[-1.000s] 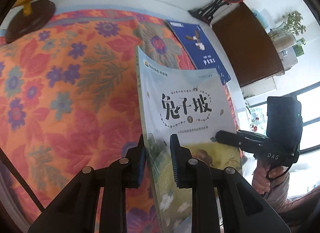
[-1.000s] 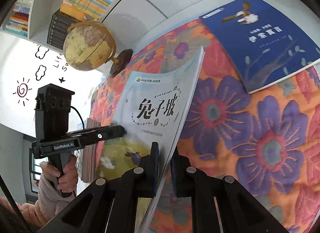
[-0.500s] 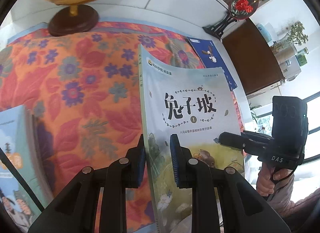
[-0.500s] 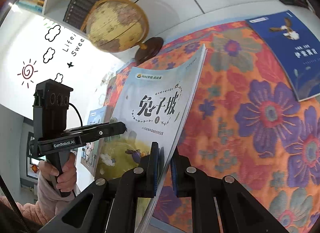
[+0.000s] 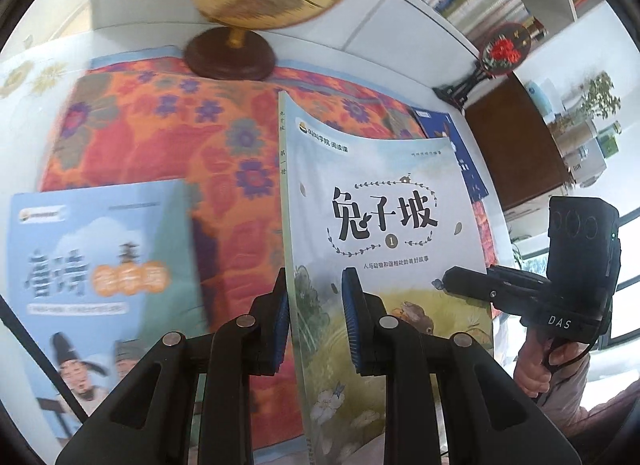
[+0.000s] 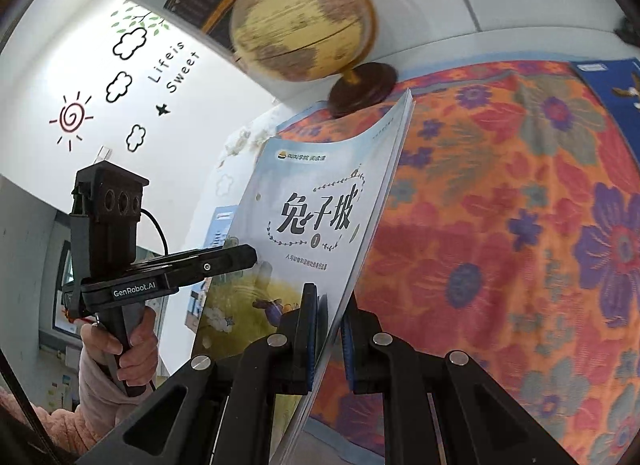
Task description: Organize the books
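pale-covered book (image 5: pixel 380 225) held up off the flowered cloth (image 5: pixel 140 137), tilted, pinched at both of its lower edges. left gripper (image 5: pixel 316 321) at the spine side, blue pads either side of the cover; inner pad looks pressed to the spine edge, outer pad seems to stand a little off the cover face, so judged a light, narrow clamp on the book rather than a firm one. right gripper (image 6: pixel 330 339) nearly closed on the page edge, pages caught between its pads. each gripper seen from the other's camera, reaching in at the opposite side with a hand wrapped round the handle.

two-sided hold probably chosen because a thin, floppy paperback sags and fans open when taken by one corner alone; top of the cover already curls forward a bit in the right wrist view. cover facing up, likely so as to land face up.

light blue book (image 5: pixel 104 265) lying flat on the cloth, well to the left of the held one, blurred; likely the pile to join. dark blue book (image 6: pixel 612 81) flat near the far right edge of the cloth, not yet collected. globe (image 6: pixel 300 21) on its wooden base at the back of the worktop, just beyond the cloth, close enough to be knocked by a careless swing.
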{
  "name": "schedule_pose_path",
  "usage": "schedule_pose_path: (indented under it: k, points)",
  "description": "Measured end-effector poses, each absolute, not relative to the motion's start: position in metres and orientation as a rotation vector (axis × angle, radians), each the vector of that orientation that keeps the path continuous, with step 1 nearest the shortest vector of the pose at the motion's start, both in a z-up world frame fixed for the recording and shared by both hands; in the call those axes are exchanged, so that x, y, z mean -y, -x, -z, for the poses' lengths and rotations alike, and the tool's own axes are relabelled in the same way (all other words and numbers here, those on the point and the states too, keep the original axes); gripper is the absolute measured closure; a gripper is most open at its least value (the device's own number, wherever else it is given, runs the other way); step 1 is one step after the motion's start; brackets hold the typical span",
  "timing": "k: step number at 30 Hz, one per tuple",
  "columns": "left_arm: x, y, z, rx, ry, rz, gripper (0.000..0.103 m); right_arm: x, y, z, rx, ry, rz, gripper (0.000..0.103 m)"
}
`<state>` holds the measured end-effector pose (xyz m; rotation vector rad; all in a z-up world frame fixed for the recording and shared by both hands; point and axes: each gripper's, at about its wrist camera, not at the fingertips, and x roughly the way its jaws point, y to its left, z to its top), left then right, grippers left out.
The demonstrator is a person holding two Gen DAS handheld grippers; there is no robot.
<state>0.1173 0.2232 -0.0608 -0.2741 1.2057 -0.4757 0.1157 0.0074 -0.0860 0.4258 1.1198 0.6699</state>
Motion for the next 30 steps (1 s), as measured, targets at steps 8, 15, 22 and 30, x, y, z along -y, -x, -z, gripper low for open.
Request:
schedule_pose_path:
  k: [8,15,22,30]
  points:
    - [-0.277,-0.111,0.056,-1.188,0.279,0.43,0.083,-0.063,-0.121,0.082,-1.116,-0.418,-0.704,0.091]
    - [-0.327,-0.106,0.06,-1.183,0.313,0.381,0.082,-0.113,-0.126,0.085,-1.132,-0.414,-0.738,0.091]
    - [-0.373,-0.098,0.069,-1.182,0.342,0.332,0.08,-0.163,-0.132,0.098,-1.173,-0.397,-0.781,0.091]
    - [-0.406,-0.095,0.089,-1.212,0.381,0.291,0.08,-0.202,-0.14,0.115,-1.234,-0.352,-0.791,0.091]
